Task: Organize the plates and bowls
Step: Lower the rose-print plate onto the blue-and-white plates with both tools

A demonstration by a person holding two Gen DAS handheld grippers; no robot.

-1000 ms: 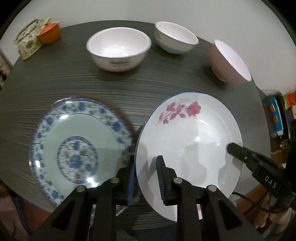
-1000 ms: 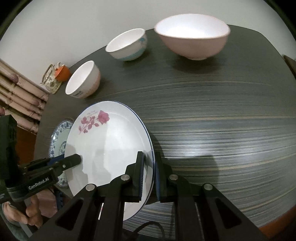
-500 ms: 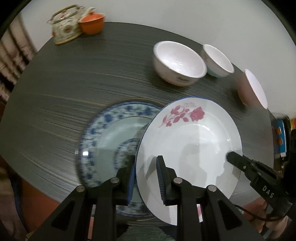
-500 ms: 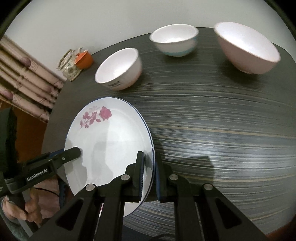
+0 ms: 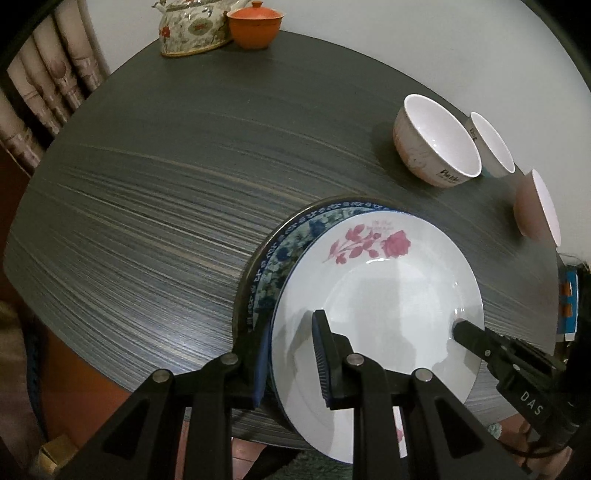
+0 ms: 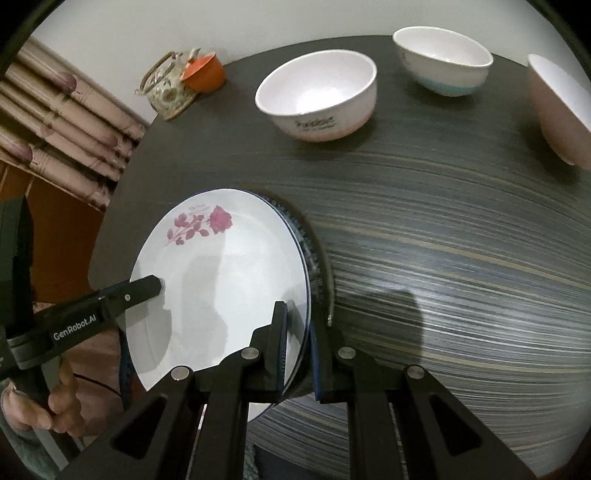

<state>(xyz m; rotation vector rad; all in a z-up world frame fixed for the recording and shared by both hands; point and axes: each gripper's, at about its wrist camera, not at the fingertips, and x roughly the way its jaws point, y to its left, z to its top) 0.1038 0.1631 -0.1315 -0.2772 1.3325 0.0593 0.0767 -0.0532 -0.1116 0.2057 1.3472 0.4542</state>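
Observation:
A white plate with a pink rose [image 5: 388, 302] [image 6: 229, 280] is gripped at both sides. My left gripper [image 5: 290, 354] is shut on its left rim and my right gripper [image 6: 297, 347] on its right rim. Each gripper also shows in the other view, the right gripper [image 5: 476, 339] and the left gripper [image 6: 147, 288]. The plate sits over a blue patterned plate [image 5: 280, 254] [image 6: 312, 258], of which only a crescent shows. I cannot tell whether the two plates touch.
On the dark round table [image 5: 147, 184] stand a white bowl [image 5: 436, 147] [image 6: 317, 99], a blue-bottomed bowl [image 5: 495, 147] [image 6: 443, 62] and a pink bowl [image 5: 535, 210] [image 6: 557, 107]. A teapot [image 5: 188, 29] and an orange lidded cup [image 5: 255, 26] are at the far edge.
Both grippers have carried the rose plate sideways over the blue patterned plate, which lay fully uncovered beside it a second ago. Now it covers most of that plate.

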